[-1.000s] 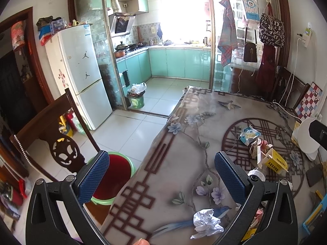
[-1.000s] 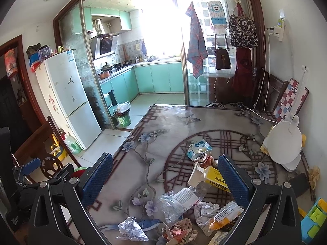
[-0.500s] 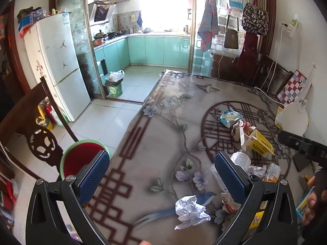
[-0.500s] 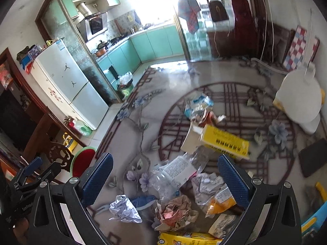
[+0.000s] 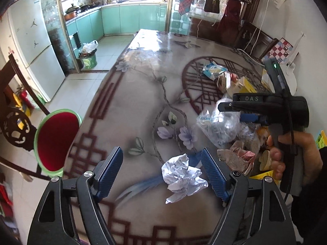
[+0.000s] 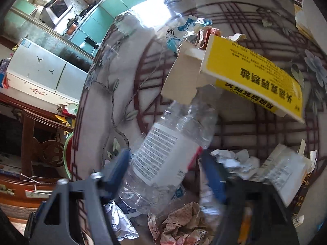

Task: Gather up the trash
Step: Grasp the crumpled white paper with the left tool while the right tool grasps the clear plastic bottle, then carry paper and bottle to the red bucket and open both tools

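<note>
A crumpled white paper ball (image 5: 181, 175) lies on the flowered table (image 5: 132, 102) between the blue pads of my left gripper (image 5: 161, 153). It sits close to the right pad; the left pad stands apart from it, and the jaws are closing. A clear crushed plastic bottle (image 6: 184, 122) with a white label lies in the trash pile. My right gripper (image 6: 165, 154) is closing around it, and both pads touch its sides. The left wrist view shows the right gripper (image 5: 231, 113) side-on over the bottle (image 5: 218, 126), held by a person's hand (image 5: 294, 153).
A yellow carton (image 6: 255, 75), a blue-white wrapper (image 5: 212, 69) and crumpled brown paper (image 6: 184, 224) lie around the bottle. A red basin with a green rim (image 5: 55, 140) and a dark wooden chair (image 5: 16, 122) stand on the floor left of the table. A bin (image 5: 87, 58) stands at the kitchen door.
Both grippers have dipped toward the table and their jaws have narrowed. The left now straddles the paper ball. The right dropped onto the trash pile and closed around the bottle.
</note>
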Demonstrator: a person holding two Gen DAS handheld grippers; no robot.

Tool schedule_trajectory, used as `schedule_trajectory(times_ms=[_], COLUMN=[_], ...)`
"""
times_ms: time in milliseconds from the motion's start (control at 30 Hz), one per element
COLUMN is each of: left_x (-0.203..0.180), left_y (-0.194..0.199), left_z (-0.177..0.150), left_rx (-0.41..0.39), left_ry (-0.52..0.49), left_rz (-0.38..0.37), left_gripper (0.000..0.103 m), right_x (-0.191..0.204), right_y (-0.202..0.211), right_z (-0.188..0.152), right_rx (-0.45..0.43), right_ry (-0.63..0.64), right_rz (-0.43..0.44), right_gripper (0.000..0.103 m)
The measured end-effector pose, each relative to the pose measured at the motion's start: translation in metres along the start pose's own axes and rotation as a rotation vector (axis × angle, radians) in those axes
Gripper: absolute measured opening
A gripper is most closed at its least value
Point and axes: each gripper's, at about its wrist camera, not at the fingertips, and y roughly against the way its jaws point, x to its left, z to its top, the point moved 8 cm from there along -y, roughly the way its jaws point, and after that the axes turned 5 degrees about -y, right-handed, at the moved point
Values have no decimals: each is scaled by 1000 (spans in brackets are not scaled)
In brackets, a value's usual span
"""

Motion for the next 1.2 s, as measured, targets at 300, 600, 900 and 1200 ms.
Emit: schedule_trajectory(times_ms=[300,600,900,1200], left_x=[-28,-14,44,113], left_y=[-44,-41,36,65], left_z=[-28,-32,-4,-11], left_rx=[155,168,-39,-131], left_ry=[-41,55,175,348], left_rz=[-93,-158,-49,54], left_gripper=[63,19,18,18], right_x=[28,46,82,120], right_y=[37,87,86,81], right_z=[-7,-22,-29,-25], right_rx=[-61,-76,-32,-52], right_ry=[42,117,269,312], right_rz=[125,168,133,173], right_gripper=[44,44,44,43])
